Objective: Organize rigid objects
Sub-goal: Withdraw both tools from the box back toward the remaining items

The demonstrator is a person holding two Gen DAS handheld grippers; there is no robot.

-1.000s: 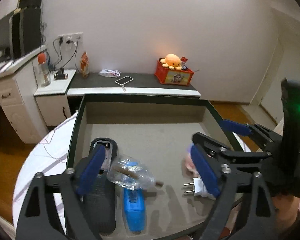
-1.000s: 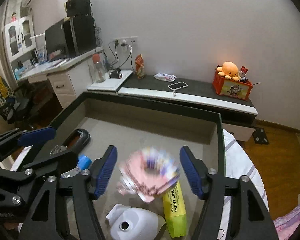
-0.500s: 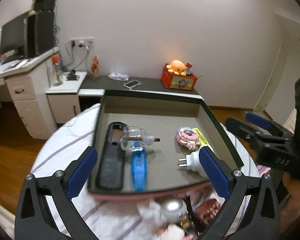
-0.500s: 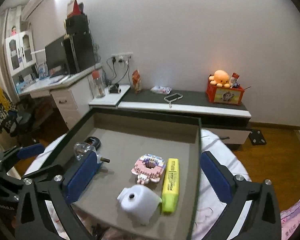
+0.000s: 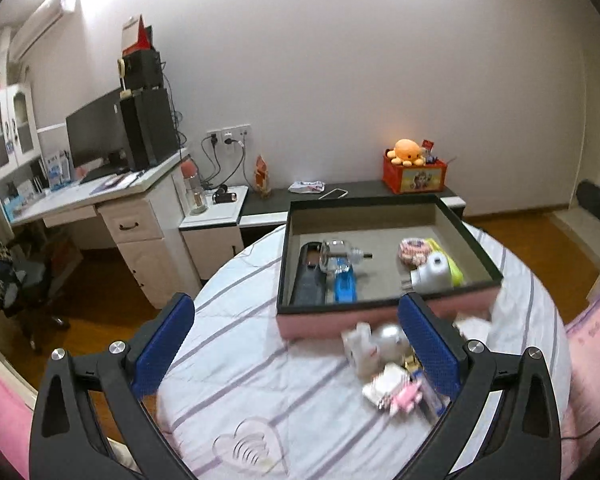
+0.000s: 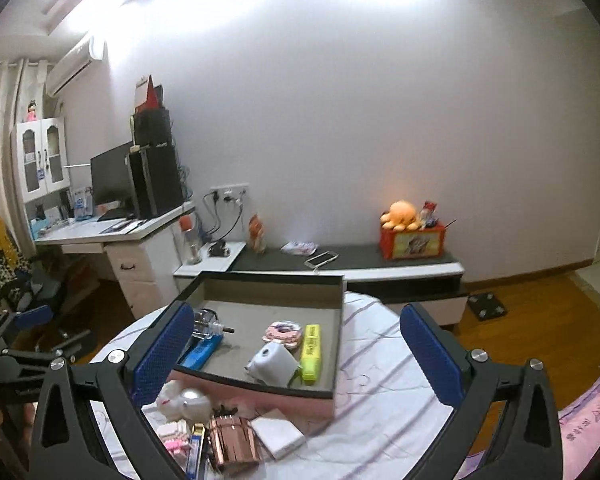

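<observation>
Inside my tray (image 6: pixel 338 344) already lie the white plug adapter (image 6: pixel 272 362), yellow highlighter (image 6: pixel 311 346), pink block toy (image 6: pixel 284 331), blue car (image 5: pixel 345 287) and dark remote (image 5: pixel 308 276). A pile (image 6: pixel 216 436) waits on the striped counter (image 5: pixel 260 364) just in front: a rose-gold piece, a white box, other blurred, perhaps toys. My left gripper (image 5: pixel 300 354) and right gripper (image 6: pixel 300 354) hover above, released and empty.

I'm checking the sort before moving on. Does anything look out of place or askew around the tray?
Nothing is spilled or broken. A loose pile of small items lies on the tablecloth in front of the tray, unsorted. Inside the tray, the clear bottle lies across the black case and blue item.
</observation>
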